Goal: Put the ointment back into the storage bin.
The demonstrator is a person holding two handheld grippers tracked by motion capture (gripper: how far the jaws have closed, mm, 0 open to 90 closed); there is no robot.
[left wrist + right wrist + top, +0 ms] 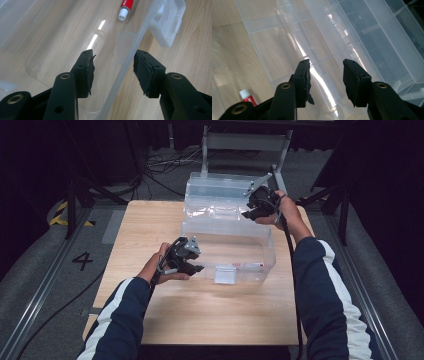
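Clear box (pixel 227 247), long axis left-right, left hand-held gripper (pixel 113 72) half-open astride its wall, touching nothing.

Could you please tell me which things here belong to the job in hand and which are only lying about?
In the job:
- clear plastic box, its front wall between the left gripper's jaws, not yet pinched
- its open lid, at the right gripper
- red tube inside the box

Lying about:
- floor cables
- metal stand behind the table
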